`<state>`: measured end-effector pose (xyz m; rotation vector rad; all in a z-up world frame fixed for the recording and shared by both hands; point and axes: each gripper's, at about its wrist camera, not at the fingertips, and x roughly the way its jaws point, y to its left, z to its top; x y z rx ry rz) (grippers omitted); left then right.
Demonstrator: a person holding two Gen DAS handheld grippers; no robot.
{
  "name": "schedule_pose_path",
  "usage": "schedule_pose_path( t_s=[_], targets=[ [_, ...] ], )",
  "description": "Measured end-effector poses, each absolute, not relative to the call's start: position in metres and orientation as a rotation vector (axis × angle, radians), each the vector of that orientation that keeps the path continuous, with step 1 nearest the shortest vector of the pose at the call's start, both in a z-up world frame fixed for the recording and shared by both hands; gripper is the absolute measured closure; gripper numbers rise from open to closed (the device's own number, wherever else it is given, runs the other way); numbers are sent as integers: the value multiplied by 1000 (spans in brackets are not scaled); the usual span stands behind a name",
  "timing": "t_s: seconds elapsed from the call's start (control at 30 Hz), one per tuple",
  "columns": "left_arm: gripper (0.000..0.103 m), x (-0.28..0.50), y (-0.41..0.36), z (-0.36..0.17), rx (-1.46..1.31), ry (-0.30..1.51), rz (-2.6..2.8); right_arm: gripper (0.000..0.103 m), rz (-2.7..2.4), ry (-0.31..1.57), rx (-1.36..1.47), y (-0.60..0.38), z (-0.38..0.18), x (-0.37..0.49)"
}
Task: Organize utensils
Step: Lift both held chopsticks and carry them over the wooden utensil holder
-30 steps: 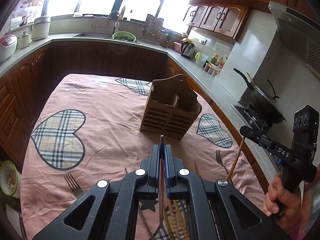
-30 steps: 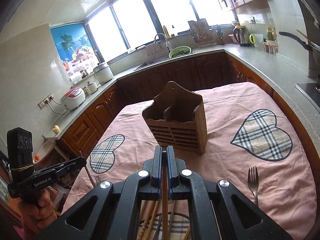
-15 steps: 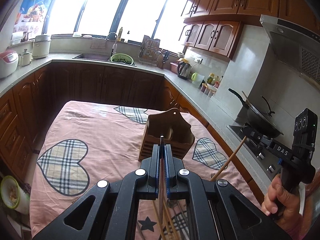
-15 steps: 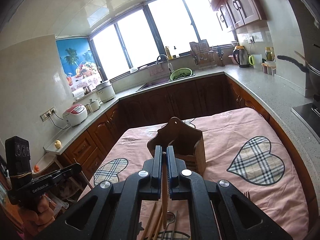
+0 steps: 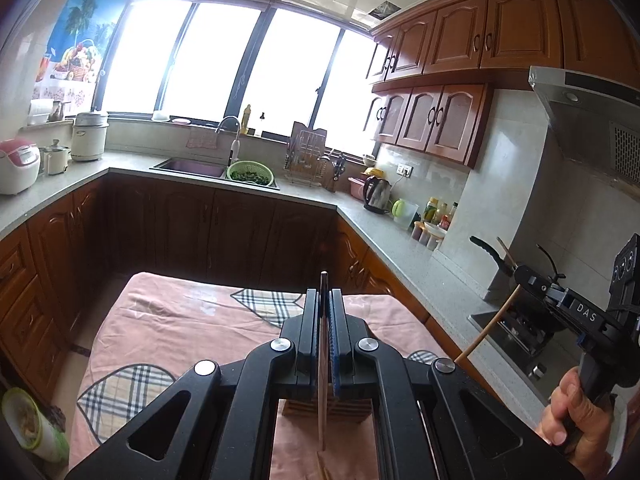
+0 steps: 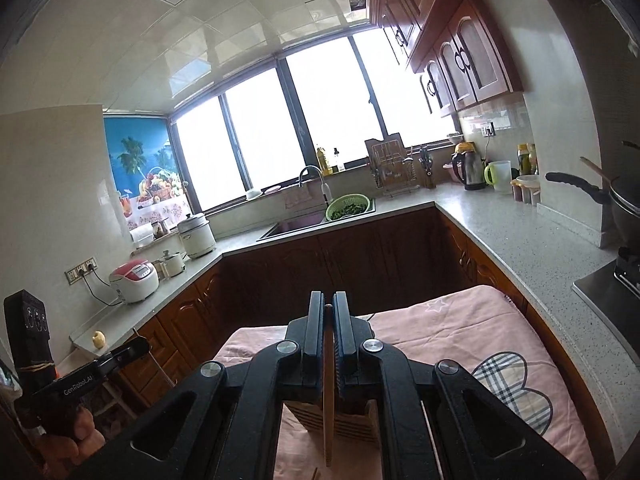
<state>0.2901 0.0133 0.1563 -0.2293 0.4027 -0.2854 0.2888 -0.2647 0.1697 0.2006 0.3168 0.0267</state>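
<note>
each claw pinches one thin wooden chopstick: left gripper (image 5: 325,312), right gripper (image 6: 328,322). light, stiff, a bit slippery; a mid-shaft grip looks steadiest.

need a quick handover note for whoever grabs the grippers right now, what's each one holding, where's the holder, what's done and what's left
Left gripper: shut on a dark wooden chopstick, held over the table.
Right gripper: shut on a light wooden chopstick, also held over the table.
Wooden utensil holder: on the pink tablecloth, below and just ahead of both grippers, mostly hidden by them.
Done: one chopstick gripped in each gripper.
Left: drop both into the holder. More chopsticks show at the near table edge; other utensils are out of sight.
</note>
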Motion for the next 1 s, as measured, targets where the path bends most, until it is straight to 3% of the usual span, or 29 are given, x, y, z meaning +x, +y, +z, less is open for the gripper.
schedule_pose_path(
  t_s=[0.3,0.7,1.0],
  targets=[
    [101,355,-1,138,-281,351,-225,99,-31,258,231,-285,172,332],
    [101,448,-51,50,-332,444,-179,99,-76,310,298,-304,94,374],
    [101,491,-69,30,-318,486,-166,99,-86,346,327,-311,63,384]
  ],
)
